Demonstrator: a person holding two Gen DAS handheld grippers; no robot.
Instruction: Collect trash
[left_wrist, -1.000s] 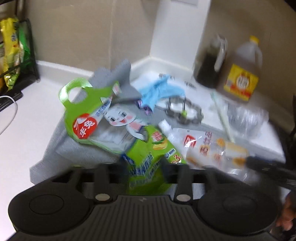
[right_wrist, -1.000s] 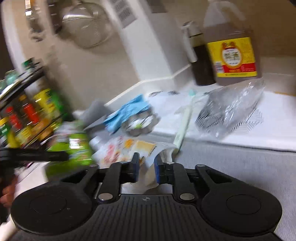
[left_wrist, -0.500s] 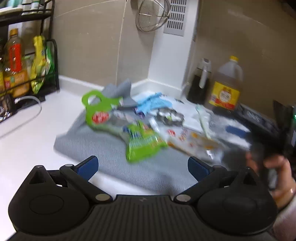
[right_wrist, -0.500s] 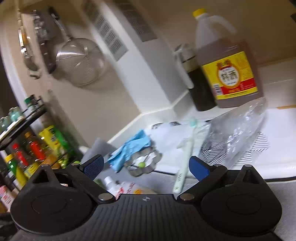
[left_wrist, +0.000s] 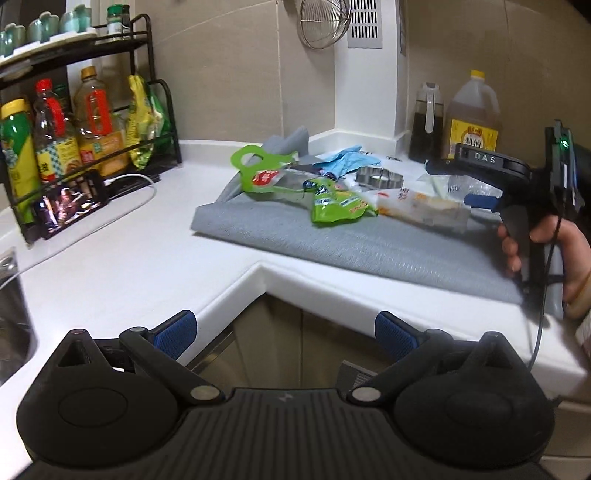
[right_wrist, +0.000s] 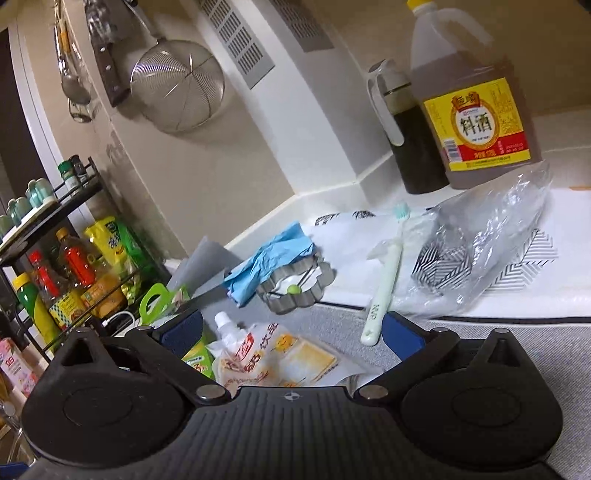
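Note:
Trash lies on a grey mat (left_wrist: 332, 243): a green handled bag (left_wrist: 258, 173), a crumpled green wrapper (left_wrist: 338, 208), a white spout pouch (left_wrist: 417, 206), a blue glove (left_wrist: 345, 160) and a clear plastic bag (right_wrist: 487, 240). My left gripper (left_wrist: 284, 328) hangs open and empty off the counter's inner corner, well back from the pile. My right gripper (right_wrist: 291, 328) hovers low over the spout pouch (right_wrist: 280, 354); its jaws are opening, wide apart, and the pads touch nothing. A hand (left_wrist: 554, 251) holds it at the mat's right end.
A metal flower-shaped cutter (right_wrist: 295, 284) and a toothbrush (right_wrist: 384, 284) lie by the trash. A big jug (right_wrist: 476, 107) and a dark bottle (right_wrist: 410, 140) stand behind. A rack of bottles (left_wrist: 74, 129), a white cable (left_wrist: 136, 184) and a sink (left_wrist: 11, 314) are at the left.
My left gripper let go of the green wrapper, opened wide and drew back past the counter edge. My right gripper released the pouch and opened wide, staying nearly in place.

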